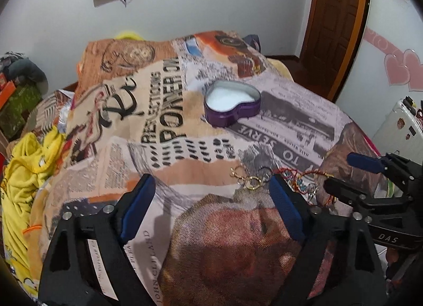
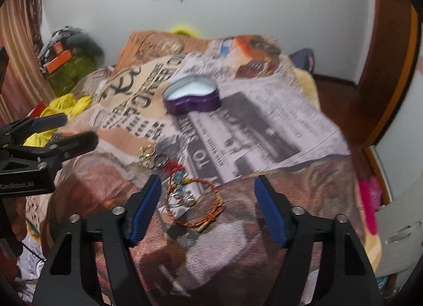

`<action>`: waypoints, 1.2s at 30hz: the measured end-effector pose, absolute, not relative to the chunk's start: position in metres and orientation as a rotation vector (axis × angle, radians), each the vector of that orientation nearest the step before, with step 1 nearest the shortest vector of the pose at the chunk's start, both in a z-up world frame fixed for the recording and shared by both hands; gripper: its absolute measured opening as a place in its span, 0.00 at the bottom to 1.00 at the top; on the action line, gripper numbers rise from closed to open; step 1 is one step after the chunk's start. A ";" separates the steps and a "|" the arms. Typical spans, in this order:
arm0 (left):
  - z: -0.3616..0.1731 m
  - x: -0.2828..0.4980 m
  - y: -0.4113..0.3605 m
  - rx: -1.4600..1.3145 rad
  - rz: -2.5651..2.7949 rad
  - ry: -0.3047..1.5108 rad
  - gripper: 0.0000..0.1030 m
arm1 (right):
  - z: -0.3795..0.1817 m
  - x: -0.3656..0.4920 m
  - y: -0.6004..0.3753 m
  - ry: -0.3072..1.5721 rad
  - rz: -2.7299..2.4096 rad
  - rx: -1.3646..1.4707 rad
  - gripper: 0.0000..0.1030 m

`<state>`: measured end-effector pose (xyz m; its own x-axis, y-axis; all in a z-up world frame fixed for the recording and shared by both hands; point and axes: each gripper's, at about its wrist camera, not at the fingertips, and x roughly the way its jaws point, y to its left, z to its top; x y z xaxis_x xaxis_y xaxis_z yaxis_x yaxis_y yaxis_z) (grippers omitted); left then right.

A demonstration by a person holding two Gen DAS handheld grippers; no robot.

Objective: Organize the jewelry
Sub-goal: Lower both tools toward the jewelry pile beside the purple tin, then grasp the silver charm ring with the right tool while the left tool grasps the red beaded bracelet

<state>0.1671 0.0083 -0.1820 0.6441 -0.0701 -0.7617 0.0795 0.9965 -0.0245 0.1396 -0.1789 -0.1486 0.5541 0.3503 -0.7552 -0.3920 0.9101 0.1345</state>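
A purple heart-shaped tin (image 1: 232, 106) sits open on the printed blanket (image 1: 169, 110), well beyond the jewelry and both grippers. Its rim is silvery and its inside shows only a flat white lining; nothing can be seen lying in it, and no lid shows in either view. The jewelry lies loose on the blanket, nearer the cameras than the tin. Gold rings (image 1: 249, 177), linked together, rest at the left of the cluster. Next to them, a red-and-gold cord bracelet (image 2: 197, 201) forms a loop, with small turquoise and silver charms (image 2: 182, 183) tangled across its upper left side. The left gripper (image 1: 211, 205) has its fingers spread wide with nothing between them; its right blue pad (image 1: 285, 205) comes close to the gold rings and the charms, but contact cannot be told. The right gripper (image 2: 207, 209) is likewise spread apart and holding nothing, and the bracelet lies on the blanket in the gap between its fingers, closer to the left pad (image 2: 145, 209). In the left view the right gripper reaches in from the right edge, near the far end of the bracelet. The right view is blurred, so finer detail of the charms cannot be made out.
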 end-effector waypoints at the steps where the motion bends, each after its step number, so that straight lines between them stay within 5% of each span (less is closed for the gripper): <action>1: -0.184 0.167 0.008 0.010 -0.091 0.872 0.80 | -0.151 0.140 -0.178 0.889 0.446 -0.047 0.58; 6: -0.193 0.169 0.001 0.002 -0.133 0.900 0.70 | -0.162 0.144 -0.173 0.944 0.488 -0.037 0.43; 18: -0.212 0.176 -0.008 -0.054 -0.214 0.992 0.40 | -0.167 0.148 -0.166 0.971 0.518 -0.054 0.27; 36: -0.210 0.174 -0.003 -0.065 -0.208 0.981 0.39 | -0.171 0.158 -0.153 0.997 0.519 -0.055 0.27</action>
<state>0.1743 -0.0031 -0.2105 0.5383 -0.2039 -0.8177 0.1452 0.9782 -0.1484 0.1584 -0.1528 -0.1714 0.4326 0.3916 -0.8121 -0.4409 0.8776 0.1883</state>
